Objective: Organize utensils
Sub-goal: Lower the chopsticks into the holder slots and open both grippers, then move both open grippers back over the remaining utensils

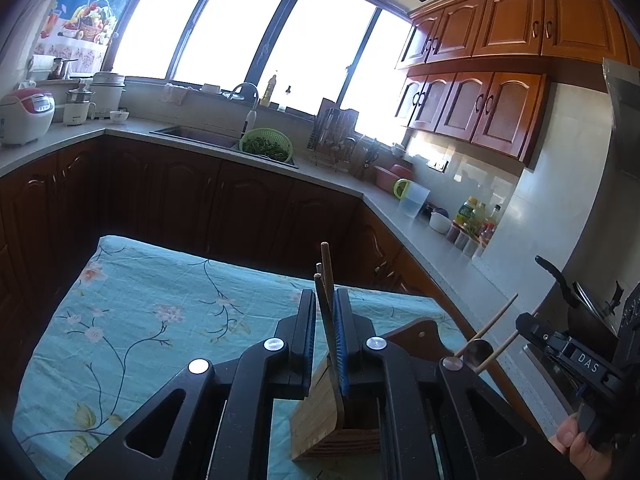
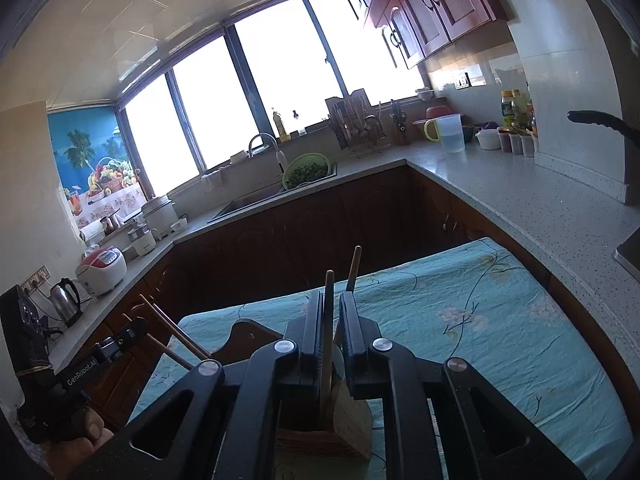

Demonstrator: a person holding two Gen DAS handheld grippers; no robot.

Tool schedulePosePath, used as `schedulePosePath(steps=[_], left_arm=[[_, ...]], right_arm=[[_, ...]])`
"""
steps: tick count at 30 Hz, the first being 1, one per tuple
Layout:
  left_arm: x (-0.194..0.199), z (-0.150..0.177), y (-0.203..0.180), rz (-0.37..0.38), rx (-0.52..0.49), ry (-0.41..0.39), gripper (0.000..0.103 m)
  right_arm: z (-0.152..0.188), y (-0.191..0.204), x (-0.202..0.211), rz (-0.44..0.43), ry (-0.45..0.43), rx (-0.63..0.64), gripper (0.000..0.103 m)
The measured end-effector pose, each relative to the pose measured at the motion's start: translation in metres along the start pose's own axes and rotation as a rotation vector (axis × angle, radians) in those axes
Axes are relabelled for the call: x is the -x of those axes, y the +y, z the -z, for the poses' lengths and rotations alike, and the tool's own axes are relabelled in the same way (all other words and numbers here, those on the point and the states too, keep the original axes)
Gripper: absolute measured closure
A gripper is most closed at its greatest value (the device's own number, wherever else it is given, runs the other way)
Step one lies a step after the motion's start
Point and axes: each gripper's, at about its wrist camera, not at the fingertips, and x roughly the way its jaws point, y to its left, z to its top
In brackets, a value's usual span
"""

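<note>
A bamboo utensil holder (image 1: pixel 320 412) stands on the table with the teal flowered cloth (image 1: pixel 140 312); it also shows in the right wrist view (image 2: pixel 344 420). My left gripper (image 1: pixel 325 320) is shut on dark wooden chopsticks (image 1: pixel 326 276) whose lower ends reach into the holder. My right gripper (image 2: pixel 331 320) is shut on light wooden chopsticks (image 2: pixel 329 320), one held upright between the pads over the holder. The right gripper (image 1: pixel 568 344) appears at the right of the left wrist view with pale sticks (image 1: pixel 496 324) in it. The left gripper (image 2: pixel 120 340) appears at the left of the right wrist view.
A dark wooden board (image 2: pixel 248 340) lies on the cloth behind the holder. Counters run around the room with a sink (image 1: pixel 200 136), a green colander (image 1: pixel 266 146), a dish rack (image 1: pixel 336 136), a jug (image 1: pixel 414 200), bottles (image 1: pixel 476 216) and a rice cooker (image 1: pixel 26 114).
</note>
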Motion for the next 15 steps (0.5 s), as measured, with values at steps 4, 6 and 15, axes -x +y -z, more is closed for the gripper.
schedulePosePath(steps=[4, 6, 15], left_arm=[[0.013, 0.002, 0.0, -0.002, 0.006, -0.028, 0.064], [0.017, 0.004, 0.0, -0.002, 0.005, -0.025, 0.059], [0.055, 0.03, 0.004, -0.074, -0.014, -0.011, 0.012]], right_arm=[[0.0, -0.006, 0.007, 0.0, -0.016, -0.031, 0.055], [0.0, -0.008, 0.013, 0.005, -0.031, -0.043, 0.047], [0.011, -0.019, 0.055, -0.048, -0.096, -0.112, 0.005]])
